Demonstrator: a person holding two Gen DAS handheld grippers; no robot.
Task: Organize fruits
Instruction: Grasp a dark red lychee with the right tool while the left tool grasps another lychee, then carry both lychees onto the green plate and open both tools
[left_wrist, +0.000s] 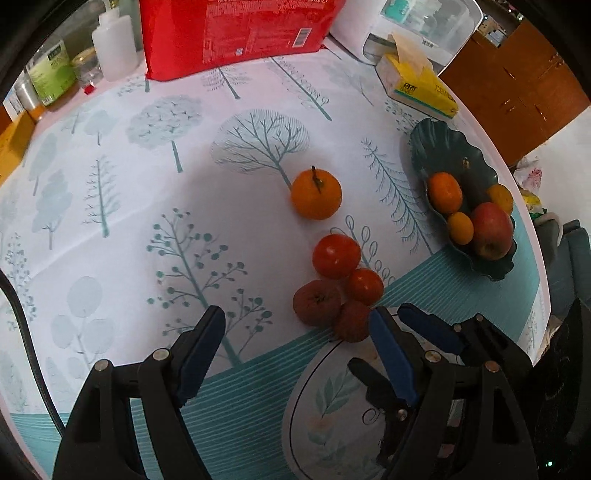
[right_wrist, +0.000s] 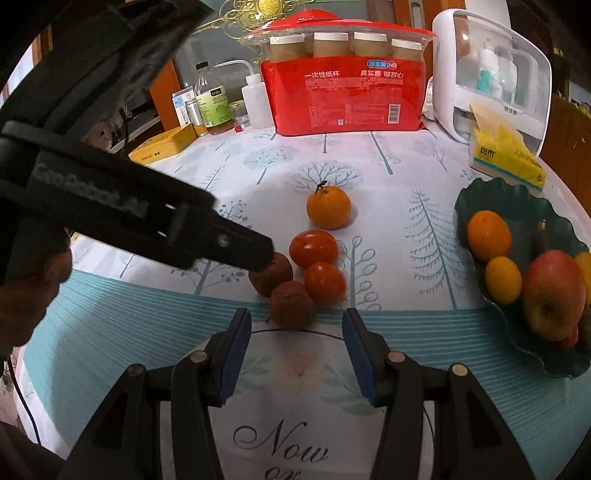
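1. Tree-print tablecloth (right_wrist: 424, 166) covers the table; a red pack (right_wrist: 347, 96) and bottles stand at the top of the right wrist frame, a tissue box (right_wrist: 506, 155) at upper right.
2. Loose fruit sits mid-frame in a tight cluster: two tomatoes (right_wrist: 313, 248) (right_wrist: 325, 282) and two rough brown-red fruits (right_wrist: 291, 304) (right_wrist: 271, 275), all touching or nearly so. An orange (right_wrist: 328, 206) lies just above them, apart.
3. Green dish (right_wrist: 476, 192) at right edge already holds an orange, a small yellow fruit and an apple (right_wrist: 554, 291). White plate (right_wrist: 295, 406) at bottom centre appears bare.
4. Right gripper (right_wrist: 297, 345): fingers apart, nothing between them, hovering over the plate's far rim just below the nearer brown fruit.
5. Left gripper (left_wrist: 297, 330): fingers wide apart, empty. In the right wrist view it enters from the left, its tip at or against the farther brown fruit; contact cannot be confirmed.
6. Judged step: approach for a pick from the cluster; sorting partly done, five pieces still on the cloth.
7. Next move calls for straddling one brown fruit only, then closing gently. Neighbours are crowded, so a finger must slip into a narrow gap without rolling the tomatoes. Both grippers converge on the same cluster; keep them clear of each other.
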